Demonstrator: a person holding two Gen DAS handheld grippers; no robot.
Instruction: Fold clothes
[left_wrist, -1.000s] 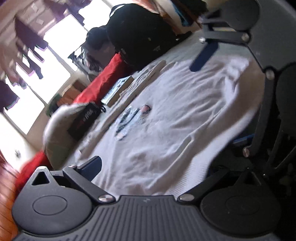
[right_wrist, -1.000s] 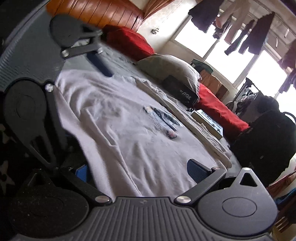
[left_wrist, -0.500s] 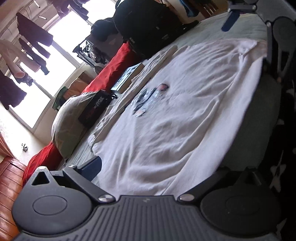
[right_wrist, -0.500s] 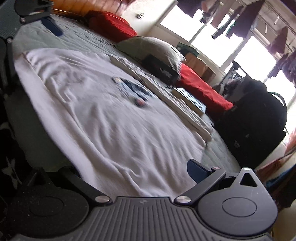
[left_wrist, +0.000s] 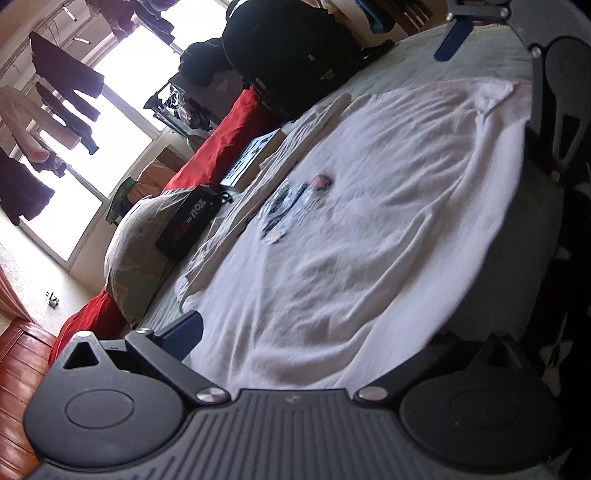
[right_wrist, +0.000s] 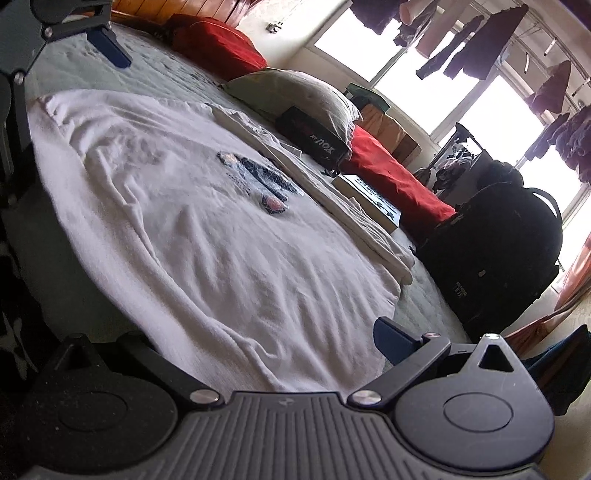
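Sunlit bedroom, bed carrying a white T-shirt spread flat, with the left gripper and right gripper both wide open, holding nothing, at opposite ends; pinch matching corners evenly before lifting.

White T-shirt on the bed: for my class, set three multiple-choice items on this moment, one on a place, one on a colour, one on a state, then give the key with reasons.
1. Where does the black pouch lie?
A. leaning on the grey pillow
B. on the shirt's print
C. on the floor

2. What colour is the long cushion beyond the pouch?
A. blue
B. red
C. yellow

3. How does the white T-shirt lie?
A. rolled into a ball
B. hung on a line
C. spread flat, print upward

Key: 1 A, the pouch rests against the pillow. 2 B, the cushion is plainly red. 3 C, the shirt lies open on the bed, wrinkled, between the left gripper and the right gripper, both wide open.
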